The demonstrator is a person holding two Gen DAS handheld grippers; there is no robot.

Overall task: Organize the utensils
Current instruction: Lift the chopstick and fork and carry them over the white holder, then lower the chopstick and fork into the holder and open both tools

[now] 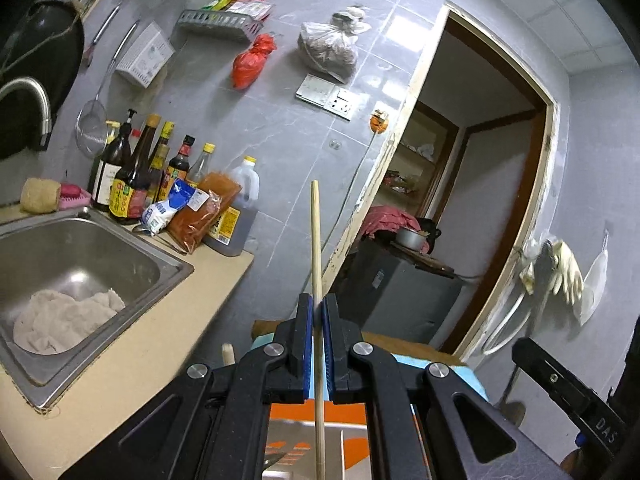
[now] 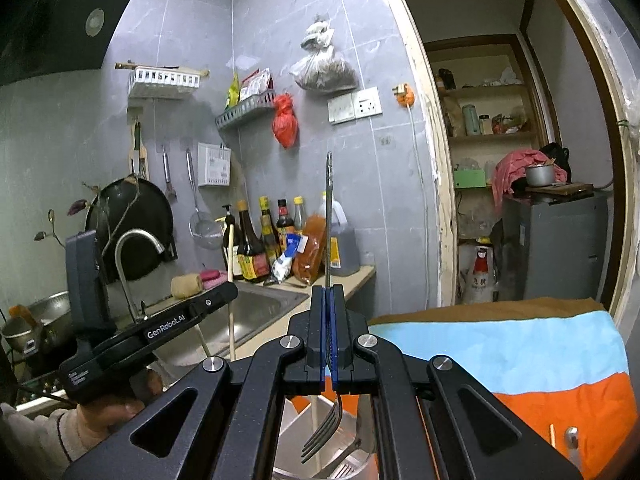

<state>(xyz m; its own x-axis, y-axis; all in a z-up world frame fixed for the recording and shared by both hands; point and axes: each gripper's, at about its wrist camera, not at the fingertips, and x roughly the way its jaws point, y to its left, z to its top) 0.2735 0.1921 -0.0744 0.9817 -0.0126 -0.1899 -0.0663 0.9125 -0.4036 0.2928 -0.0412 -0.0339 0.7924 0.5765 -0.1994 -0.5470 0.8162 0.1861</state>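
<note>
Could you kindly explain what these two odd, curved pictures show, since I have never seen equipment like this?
Each picture comes from a wide-angle camera mounted on a handheld gripper, looking forward along its two fingers; a person holds one in each hand. In the left-hand view, the left gripper is shut on a wooden chopstick. In the right-hand view, the right gripper is shut on a metal fork, prongs down over a metal holder. That view also shows the left gripper from the side. Behind are a steel sink with a cloth in it, and sauce bottles on the counter.
</note>
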